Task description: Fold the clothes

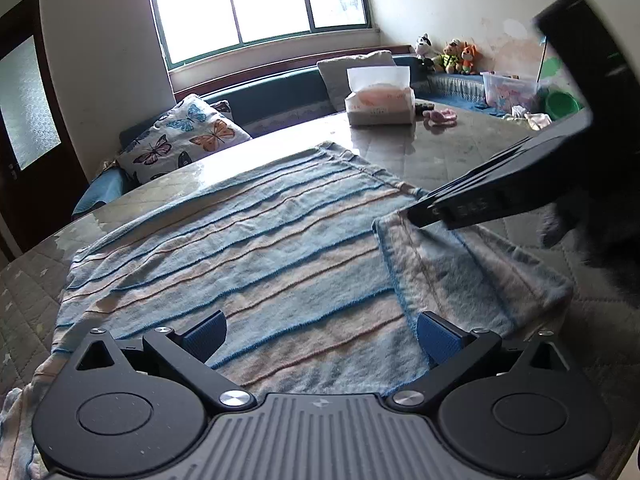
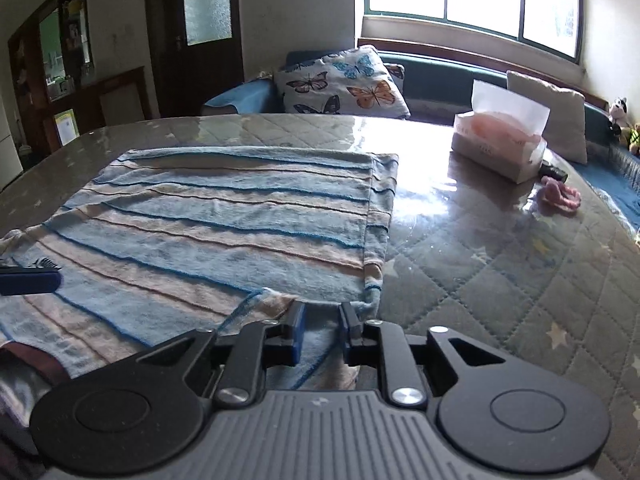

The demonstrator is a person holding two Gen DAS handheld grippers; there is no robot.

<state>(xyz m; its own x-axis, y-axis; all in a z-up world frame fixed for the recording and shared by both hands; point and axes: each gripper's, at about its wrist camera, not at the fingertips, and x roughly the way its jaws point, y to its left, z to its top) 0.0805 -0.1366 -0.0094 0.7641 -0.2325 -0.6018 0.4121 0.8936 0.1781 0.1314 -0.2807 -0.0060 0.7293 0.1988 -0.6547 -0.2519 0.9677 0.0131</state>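
The striped towel (image 1: 248, 240) lies spread on the counter (image 2: 500, 248), well short of the tissue box (image 2: 500, 148). My right fingers (image 2: 322, 330) pinch its turned-back corner; my left fingers (image 1: 320, 336) stand wide above it. Soft, light, limp: best taken by corners

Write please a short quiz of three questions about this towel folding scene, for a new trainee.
1. True or false: the left tongs grip the striped towel.
2. Which tongs hold the turned-up towel corner? A) left B) right C) neither
3. Fill in: beyond the towel, on the table, stands a ____ box.

Key: 1 false, they are open above it; 2 B; 3 tissue.
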